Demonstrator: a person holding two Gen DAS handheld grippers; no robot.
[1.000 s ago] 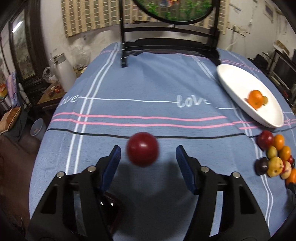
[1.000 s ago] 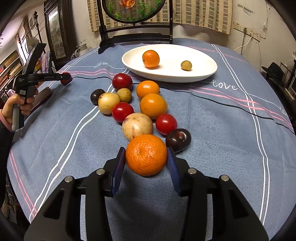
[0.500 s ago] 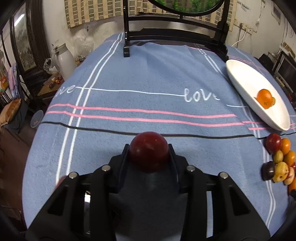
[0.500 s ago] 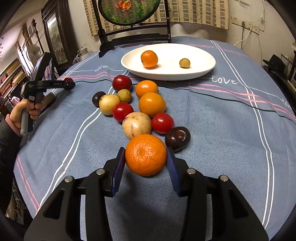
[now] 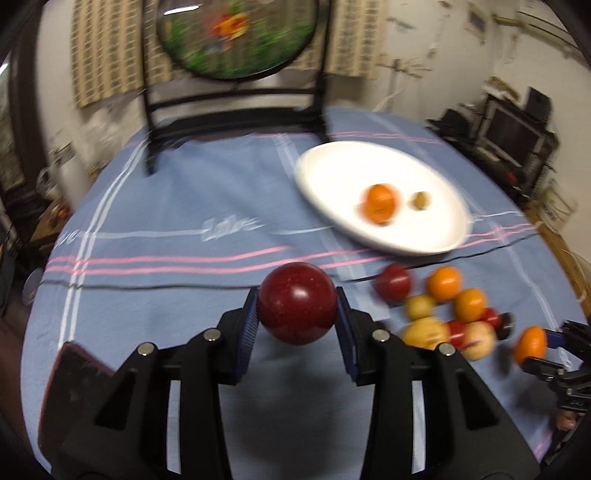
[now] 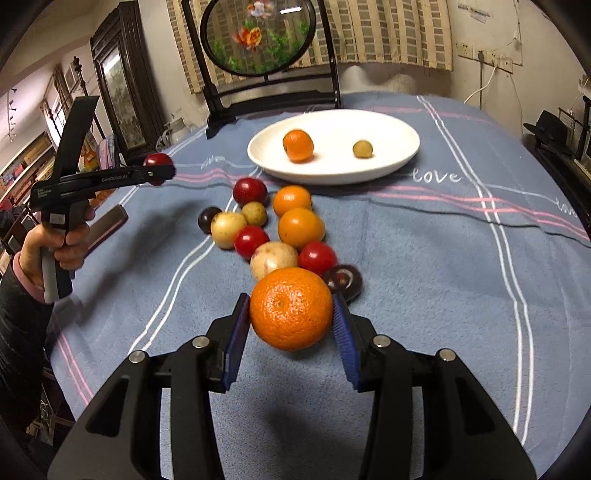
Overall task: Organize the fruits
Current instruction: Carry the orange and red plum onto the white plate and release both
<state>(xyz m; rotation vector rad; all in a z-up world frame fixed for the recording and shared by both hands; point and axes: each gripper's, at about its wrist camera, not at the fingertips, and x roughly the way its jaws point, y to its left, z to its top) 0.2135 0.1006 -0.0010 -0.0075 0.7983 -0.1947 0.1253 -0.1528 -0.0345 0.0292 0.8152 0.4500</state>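
My left tool is clamped on a dark red plum, both blue pads pressed to its sides, and the plum hangs clear of the blue cloth on the worktop. From the right wrist view this same tool sits at about 9 o'clock, gripped in my left hand, with the plum showing at its tip. My right tool is clamped on a big orange, its pads tight against both flanks, held just off the cloth. Straight ahead of it at 12 o'clock lies the loose fruit pile: red, orange, yellow and dark pieces touching one another in a rough line. A dark plum lies just beside the orange at 1 o'clock. Beyond the pile, still at 12 o'clock, the white plate carries a small orange and, well apart from it to the right, a small yellow-green fruit. In the left wrist view, which is blurred, the plate lies at 1 o'clock and the pile at 3 o'clock. A round screen on a dark stand rises at the far edge. A dark flat object lies on the cloth near my left hand.
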